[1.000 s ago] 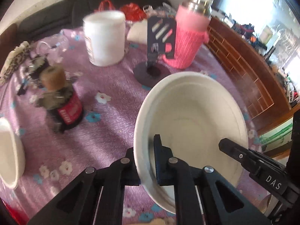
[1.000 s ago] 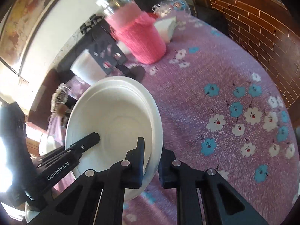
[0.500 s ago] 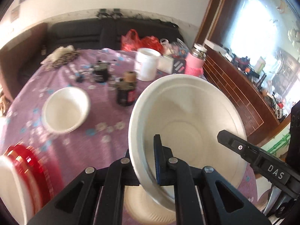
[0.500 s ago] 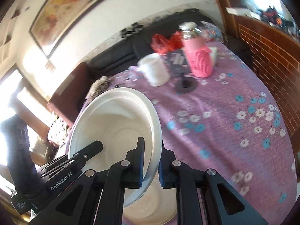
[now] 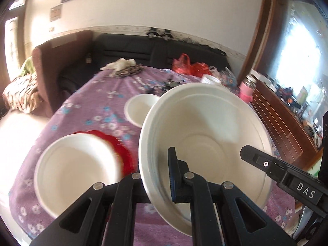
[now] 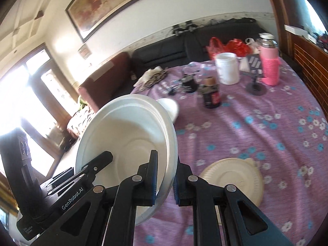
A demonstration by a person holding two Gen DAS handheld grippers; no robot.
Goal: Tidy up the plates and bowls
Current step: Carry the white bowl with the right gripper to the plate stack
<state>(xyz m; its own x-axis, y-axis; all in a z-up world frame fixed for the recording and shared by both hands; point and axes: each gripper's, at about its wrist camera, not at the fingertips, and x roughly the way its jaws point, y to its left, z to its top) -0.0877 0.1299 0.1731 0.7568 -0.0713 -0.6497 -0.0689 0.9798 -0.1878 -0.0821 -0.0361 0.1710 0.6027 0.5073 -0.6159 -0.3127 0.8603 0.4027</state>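
Observation:
A large white deep plate [image 5: 205,143] hangs tilted above the purple flowered table, held by both grippers on opposite rims. My left gripper [image 5: 155,170] is shut on its left rim; one finger is hidden behind the plate. My right gripper [image 6: 166,176] is shut on the plate's [image 6: 127,143] right rim. Below to the left, another white plate [image 5: 75,168] lies on a red plate [image 5: 114,143]. A small white bowl [image 5: 141,108] sits farther back. A beige plate [image 6: 231,176] lies upside down on the cloth near my right gripper.
At the far end of the table stand a dark jar [image 6: 211,96], a white tub [image 6: 227,67], a pink-sleeved bottle [image 6: 270,65] and a black phone stand [image 6: 256,82]. A black sofa [image 5: 143,47] runs behind the table, with a wooden slatted wall [image 5: 287,127] to the right.
Both grippers, still gripping the plate, have risen and pulled back from the jars and bottle. The white plate on the red one has come into view at the left.

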